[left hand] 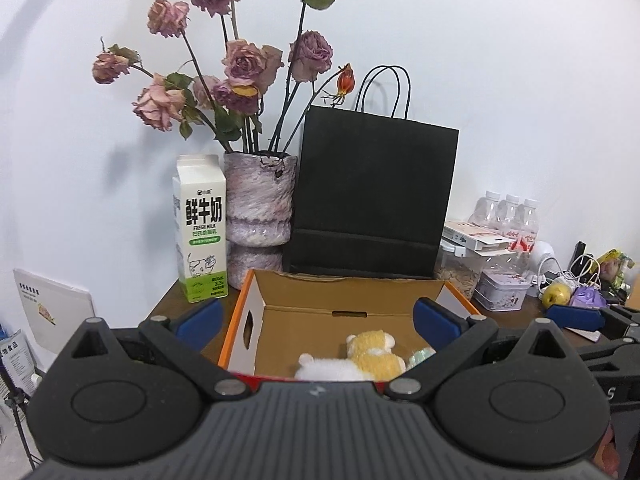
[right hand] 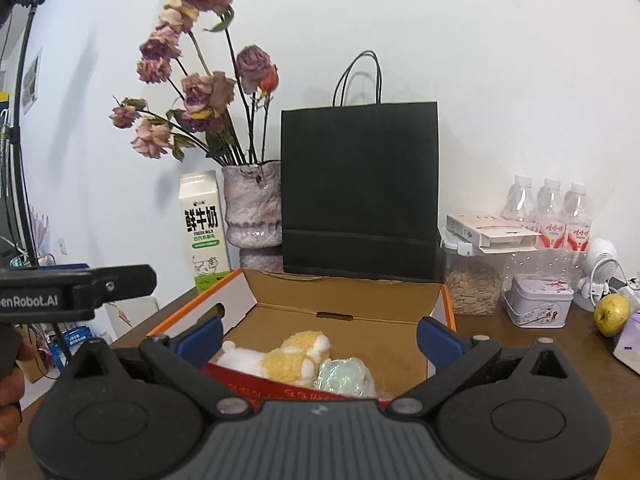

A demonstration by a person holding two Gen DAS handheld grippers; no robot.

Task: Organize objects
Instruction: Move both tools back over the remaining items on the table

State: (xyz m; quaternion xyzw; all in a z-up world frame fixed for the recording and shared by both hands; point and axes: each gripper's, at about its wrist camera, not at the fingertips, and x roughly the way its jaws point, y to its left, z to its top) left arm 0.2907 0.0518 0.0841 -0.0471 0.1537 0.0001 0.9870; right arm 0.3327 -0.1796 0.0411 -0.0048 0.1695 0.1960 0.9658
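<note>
An open cardboard box (left hand: 336,294) with orange edges sits on the brown table; it also shows in the right wrist view (right hand: 344,300). Inside lie a yellow and white plush toy (left hand: 360,358) (right hand: 288,354) and a shiny pale green packet (right hand: 346,376) (left hand: 420,356). My left gripper (left hand: 318,322) is open and empty, its blue pads spread over the box's near part. My right gripper (right hand: 318,338) is open and empty, held over the box's near edge. The left gripper's body shows at the left of the right wrist view (right hand: 76,288).
Behind the box stand a milk carton (left hand: 202,232), a vase of dried roses (left hand: 258,204) and a black paper bag (left hand: 370,196). To the right are water bottles (right hand: 552,214), a jar of seeds (right hand: 474,284), a tin (right hand: 538,304), an apple (right hand: 612,314) and cables.
</note>
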